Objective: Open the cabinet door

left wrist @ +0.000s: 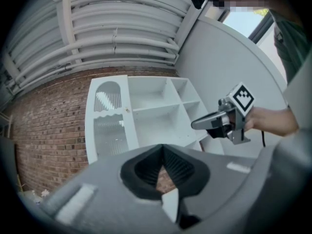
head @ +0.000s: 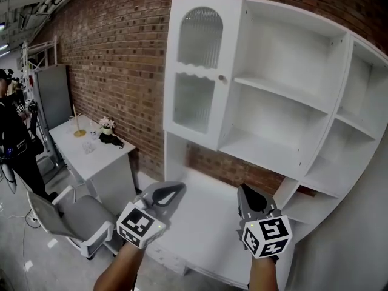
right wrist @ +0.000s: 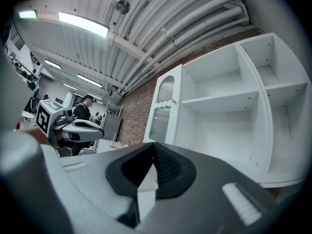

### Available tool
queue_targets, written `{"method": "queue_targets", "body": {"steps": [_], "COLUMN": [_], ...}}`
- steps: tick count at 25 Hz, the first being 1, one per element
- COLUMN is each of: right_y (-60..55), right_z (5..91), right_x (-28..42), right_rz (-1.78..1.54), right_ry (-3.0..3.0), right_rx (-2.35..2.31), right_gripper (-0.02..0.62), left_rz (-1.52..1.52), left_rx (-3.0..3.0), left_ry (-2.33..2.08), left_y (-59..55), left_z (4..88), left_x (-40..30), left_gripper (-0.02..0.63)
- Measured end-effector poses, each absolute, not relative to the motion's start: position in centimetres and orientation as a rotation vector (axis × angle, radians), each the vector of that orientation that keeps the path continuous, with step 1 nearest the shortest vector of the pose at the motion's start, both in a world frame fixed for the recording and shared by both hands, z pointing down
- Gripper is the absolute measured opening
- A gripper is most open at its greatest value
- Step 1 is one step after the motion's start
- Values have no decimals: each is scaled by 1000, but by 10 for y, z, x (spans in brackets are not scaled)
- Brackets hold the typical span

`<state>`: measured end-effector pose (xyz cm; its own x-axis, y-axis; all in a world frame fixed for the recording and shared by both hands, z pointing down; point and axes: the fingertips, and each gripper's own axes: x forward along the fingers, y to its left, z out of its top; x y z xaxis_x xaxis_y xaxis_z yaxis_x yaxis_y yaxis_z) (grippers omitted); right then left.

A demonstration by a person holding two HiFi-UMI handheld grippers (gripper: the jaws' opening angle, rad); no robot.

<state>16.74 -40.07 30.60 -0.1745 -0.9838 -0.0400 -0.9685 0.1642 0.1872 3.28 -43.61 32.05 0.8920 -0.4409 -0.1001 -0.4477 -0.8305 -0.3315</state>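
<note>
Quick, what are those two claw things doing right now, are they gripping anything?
Left gripper: closed, jaws together, holding nothing.
Right gripper: closed, jaws together, holding nothing.

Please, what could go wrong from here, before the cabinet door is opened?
1. The knob on the door is small; a poorly aimed grip may slip off and hit the ribbed glass panel.
2. The left gripper and the right gripper both have shut jaws; reaching without opening one would probably only bump the knob.
</note>
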Motion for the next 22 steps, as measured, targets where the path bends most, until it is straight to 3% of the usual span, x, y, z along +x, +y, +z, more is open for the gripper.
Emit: {"method": "queue_targets", "body": {"steps": [22], "right_y": [-486], "right_z": [312], "right_x": [232], "right_rz": [-259], "right_ry": [-2519], "right_rx": [1736], "right_gripper": [6], "left_rz": [-32], "left_rx": [-2631], "left_ry": [900], "left_y": [-493], "left_z": [321], "left_x": [100], "left_gripper": [2]}}
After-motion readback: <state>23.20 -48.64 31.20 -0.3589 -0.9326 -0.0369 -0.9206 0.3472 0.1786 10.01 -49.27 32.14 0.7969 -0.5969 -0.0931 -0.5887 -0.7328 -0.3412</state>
